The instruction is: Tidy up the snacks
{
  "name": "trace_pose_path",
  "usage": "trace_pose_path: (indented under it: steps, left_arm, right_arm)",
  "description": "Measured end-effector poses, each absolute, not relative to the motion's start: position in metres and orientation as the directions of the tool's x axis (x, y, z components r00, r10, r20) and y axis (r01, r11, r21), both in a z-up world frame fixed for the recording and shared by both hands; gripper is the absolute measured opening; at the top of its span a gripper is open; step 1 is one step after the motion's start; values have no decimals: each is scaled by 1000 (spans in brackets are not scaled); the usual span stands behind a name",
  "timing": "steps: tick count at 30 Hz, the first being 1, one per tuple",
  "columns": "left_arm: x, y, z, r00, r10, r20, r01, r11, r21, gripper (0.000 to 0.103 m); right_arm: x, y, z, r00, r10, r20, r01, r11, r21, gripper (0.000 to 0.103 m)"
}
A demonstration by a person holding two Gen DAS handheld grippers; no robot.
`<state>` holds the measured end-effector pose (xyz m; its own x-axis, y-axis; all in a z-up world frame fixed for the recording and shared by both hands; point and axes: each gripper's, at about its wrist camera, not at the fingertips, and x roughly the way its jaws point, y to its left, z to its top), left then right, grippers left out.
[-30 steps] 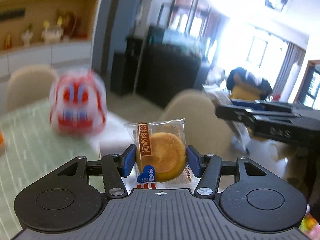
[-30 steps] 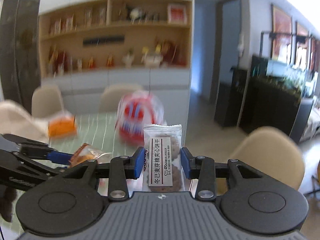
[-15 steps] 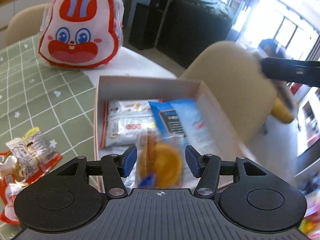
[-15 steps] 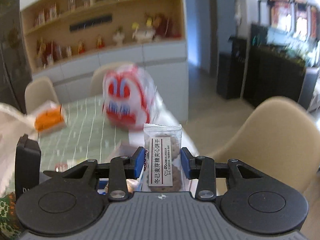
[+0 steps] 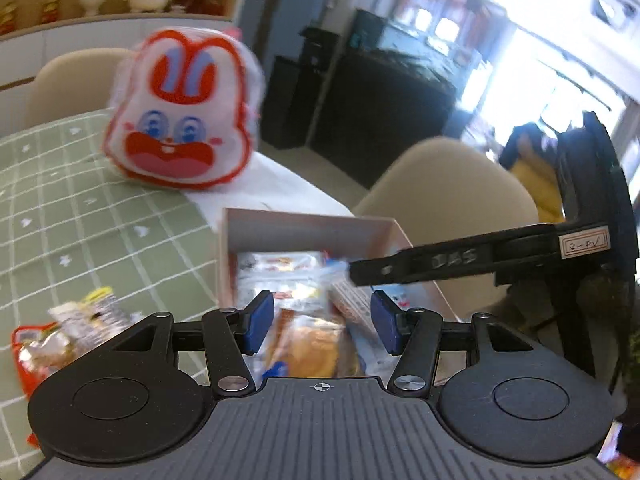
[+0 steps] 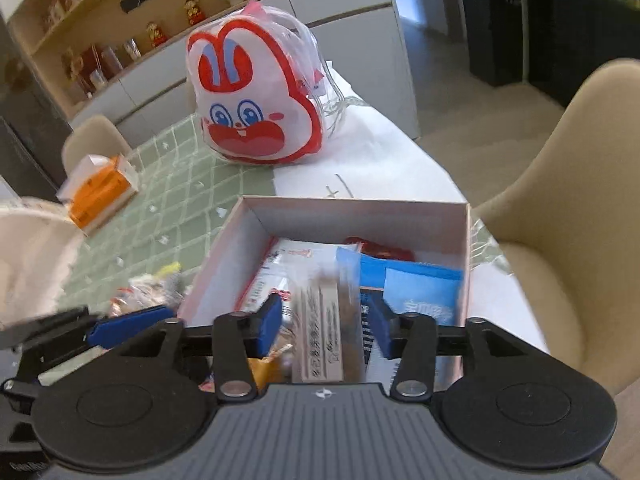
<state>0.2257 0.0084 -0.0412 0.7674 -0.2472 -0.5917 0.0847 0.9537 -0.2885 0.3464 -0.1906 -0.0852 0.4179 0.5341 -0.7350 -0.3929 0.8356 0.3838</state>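
Both grippers have dropped from chair height to the open pale cardboard box (image 6: 352, 212), and both packets have left the pads since a second ago.

Right gripper (image 6: 324, 324) first: its jaws are opening, and the clear cookie packet with the white printed label (image 6: 320, 332) sits blurred between the blue pads, no longer pinched, over the box's near end. Beside it lies a blue foil packet (image 6: 420, 288), with white wrapped snacks (image 6: 280, 268) and something red (image 6: 376, 248) further back in the box.

Left gripper (image 5: 320, 322): jaws spread wide, pads clear of the round golden pastry in its clear wrapper (image 5: 316, 348), which seems to lie in the box just under them, though blur makes that hard to settle. The right gripper's black finger (image 5: 452, 264) crosses above the box's right wall.

Left of the box, loose wrapped sweets (image 5: 80, 316) sit on the green checked tablecloth (image 5: 80, 216). Beyond stands a white and red rabbit-face bag (image 6: 252, 96), an orange carton (image 6: 100, 190) off to the left, and a beige chair (image 6: 568, 208) at the table's edge.
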Motion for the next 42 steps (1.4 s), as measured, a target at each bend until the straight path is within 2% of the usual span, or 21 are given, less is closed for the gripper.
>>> trace_pose_path:
  steps: [4, 8, 14, 20, 27, 31, 37, 42]
  left_arm:
    - [215, 40, -45, 777, -187, -602, -6, 953, -304, 59]
    - [213, 89, -57, 764, -21, -645, -204, 940, -272, 59]
    - [227, 150, -81, 709, 104, -697, -332, 922, -200, 59]
    - [207, 168, -100, 683, 75, -726, -344, 910, -230, 56]
    - [168, 156, -116, 646, -26, -763, -253, 936, -245, 56]
    - [150, 162, -116, 662, -48, -748, -268, 917, -295, 56]
    - [130, 177, -108, 700, -66, -711, -278, 892, -357, 56]
    - [123, 193, -107, 721, -59, -690, -305, 868, -393, 56]
  right_arm:
    - [347, -187, -74, 455, 499, -738, -382, 858, 344, 62]
    - [337, -167, -66, 478, 456, -751, -429, 867, 254, 62]
    - [313, -114, -48, 449, 494, -744, -537, 815, 217, 62]
    - [300, -52, -40, 387, 530, -755, -626, 752, 207, 62]
    - [315, 42, -84, 277, 450, -849, -671, 723, 164, 62]
    - [324, 70, -112, 272, 391, -880, -646, 751, 134, 62]
    - [321, 68, -116, 229, 419, -878, -617, 761, 202, 62]
    - [295, 66, -112, 204, 422, -883, -661, 725, 194, 46]
